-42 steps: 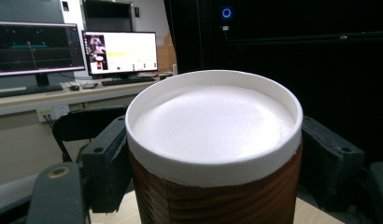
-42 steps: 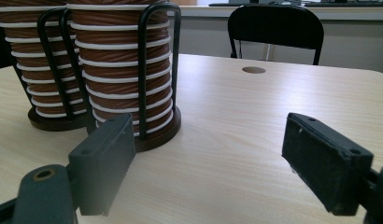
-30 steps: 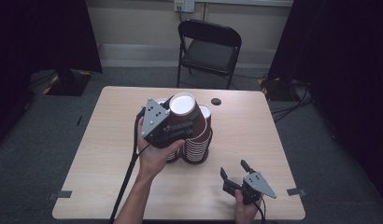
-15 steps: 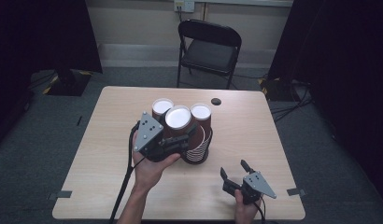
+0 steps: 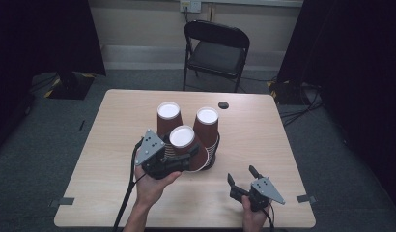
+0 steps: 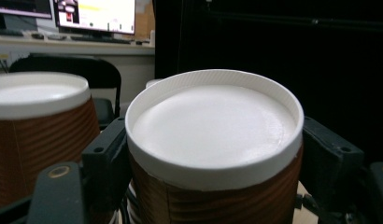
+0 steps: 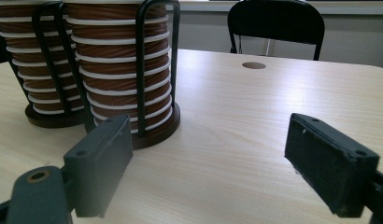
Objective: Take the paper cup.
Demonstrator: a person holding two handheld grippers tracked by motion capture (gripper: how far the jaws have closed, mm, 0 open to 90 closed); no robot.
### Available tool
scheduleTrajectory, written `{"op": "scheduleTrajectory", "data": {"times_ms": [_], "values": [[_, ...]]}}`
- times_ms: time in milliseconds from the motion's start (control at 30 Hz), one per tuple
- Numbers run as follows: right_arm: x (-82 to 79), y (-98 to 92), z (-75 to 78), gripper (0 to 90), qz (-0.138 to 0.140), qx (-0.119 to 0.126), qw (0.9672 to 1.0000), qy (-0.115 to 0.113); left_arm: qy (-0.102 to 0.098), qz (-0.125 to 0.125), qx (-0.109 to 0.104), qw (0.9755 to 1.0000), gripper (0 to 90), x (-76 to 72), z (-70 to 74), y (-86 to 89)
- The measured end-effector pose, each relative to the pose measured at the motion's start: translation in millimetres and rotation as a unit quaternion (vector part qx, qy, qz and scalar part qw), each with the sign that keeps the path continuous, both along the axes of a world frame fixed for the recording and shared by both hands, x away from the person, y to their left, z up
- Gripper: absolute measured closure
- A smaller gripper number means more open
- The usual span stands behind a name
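The table [image 5: 109, 159] bore black wire racks [image 7: 147, 70], each packed with nested brown cups [image 7: 115, 79], standing just ahead of both tongs. Two further stacks [image 5: 207, 126] rose close behind the left gripper [image 5: 186, 159] and hemmed in its load. That gripper was clamped on one upside-down brown cup [image 6: 213, 154], white base upward, held at the near side of the racks. The right gripper [image 5: 243, 177] rested low near the table's edge, well apart from the cups, jaws spread wide with nothing between them. A folding chair [image 5: 216, 50] stood beyond the table.
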State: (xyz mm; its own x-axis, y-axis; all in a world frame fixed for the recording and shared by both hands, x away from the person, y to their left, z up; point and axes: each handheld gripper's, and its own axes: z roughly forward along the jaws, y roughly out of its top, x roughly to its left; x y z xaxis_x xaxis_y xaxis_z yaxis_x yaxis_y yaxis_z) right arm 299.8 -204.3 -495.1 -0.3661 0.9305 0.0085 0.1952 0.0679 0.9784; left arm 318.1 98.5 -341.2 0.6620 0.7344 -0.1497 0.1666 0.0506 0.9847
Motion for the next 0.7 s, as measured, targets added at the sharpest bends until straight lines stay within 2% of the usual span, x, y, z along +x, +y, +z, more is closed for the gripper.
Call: {"op": "scheduleTrajectory", "data": {"times_ms": [67,200,333,400,467,567,600,700], "values": [[0.0,0.2,0.0,13.7,0.002,-0.001,1.0,0.001,0.008,-0.009,-0.002,0.9999,22.0,-1.1,-5.4,-1.7],[0.1,0.1,0.1,13.5,0.005,-0.001,1.0,0.001,0.017,-0.012,0.008,0.9998,22.0,-1.8,-14.6,-5.2],[0.8,0.8,0.1,13.6,0.023,-0.003,0.9997,0.002,0.046,-0.014,0.013,0.9987,22.0,0.3,-31.8,-5.7],[1.0,1.2,0.3,13.6,0.03,-0.003,0.9995,0.004,0.051,-0.017,0.011,0.9985,22.0,1.1,-34.9,-5.0],[1.7,3.5,0.5,14.5,0.043,-0.012,0.999,0.008,0.064,-0.022,0.004,0.9977,22.0,2.0,-42.1,-3.1],[3.0,9.4,1.2,18.5,0.036,-0.031,0.9985,0.027,0.072,-0.02,0.01,0.9972,21.9,3.0,-47.5,-1.7],[3.2,11.3,1.3,18.7,0.038,-0.036,0.9982,0.029,0.076,-0.019,0.006,0.9969,21.9,3.9,-49.0,-1.1],[1.2,19.5,1.5,21.6,0.064,-0.032,0.9967,0.039,0.086,-0.021,0.0,0.9961,21.9,4.0,-54.7,2.1]]}}
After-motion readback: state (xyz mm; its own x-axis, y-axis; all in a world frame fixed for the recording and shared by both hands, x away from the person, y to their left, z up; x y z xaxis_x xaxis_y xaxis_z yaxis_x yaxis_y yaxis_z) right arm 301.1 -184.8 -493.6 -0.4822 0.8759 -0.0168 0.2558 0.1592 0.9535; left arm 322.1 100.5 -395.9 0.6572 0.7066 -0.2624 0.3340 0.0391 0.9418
